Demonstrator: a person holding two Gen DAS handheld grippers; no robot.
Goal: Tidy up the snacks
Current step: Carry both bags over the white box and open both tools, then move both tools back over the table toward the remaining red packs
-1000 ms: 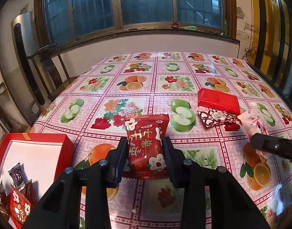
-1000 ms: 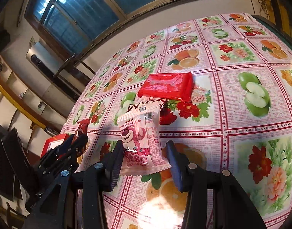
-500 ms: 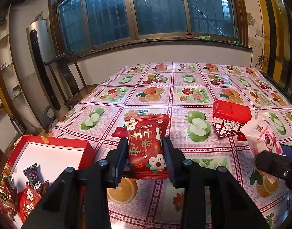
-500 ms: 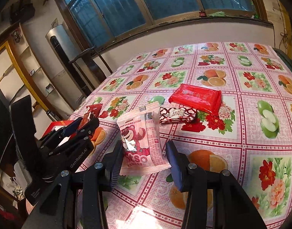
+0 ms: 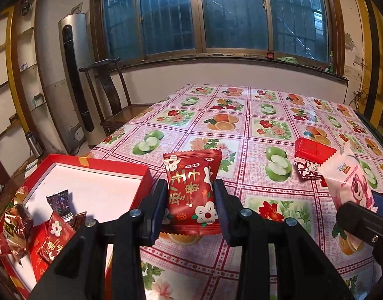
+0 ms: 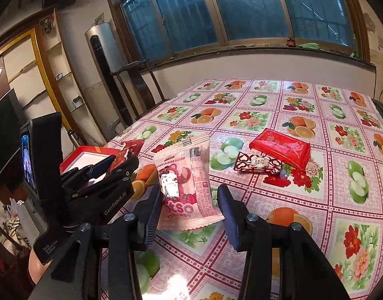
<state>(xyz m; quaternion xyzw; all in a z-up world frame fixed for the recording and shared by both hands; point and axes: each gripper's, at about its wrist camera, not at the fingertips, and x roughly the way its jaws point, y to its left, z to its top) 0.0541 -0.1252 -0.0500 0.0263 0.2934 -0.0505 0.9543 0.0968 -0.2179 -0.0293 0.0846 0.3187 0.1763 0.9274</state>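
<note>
Flowered tablecloth [image 6: 304, 195] bears two red packets [image 6: 280, 148] beyond both tools' pouches.

A lived-in home dining room: fruit-print tablecloth [image 5: 266, 115], wooden chair [image 5: 111, 95] and floor-standing air conditioner [image 5: 76, 80] at left, barred windows [image 5: 216, 12] behind.

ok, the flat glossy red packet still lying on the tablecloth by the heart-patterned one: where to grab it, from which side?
Grip the flat glossy red packet across its short width near the far end, coming from above. It lies flat on the fruit-print tablecloth, and the red-and-white heart-patterned packet lies against its near edge, so the far end looks freer. A thin, slippery wrapper probably needs the gripper pressed down onto the cloth before it closes.
</note>
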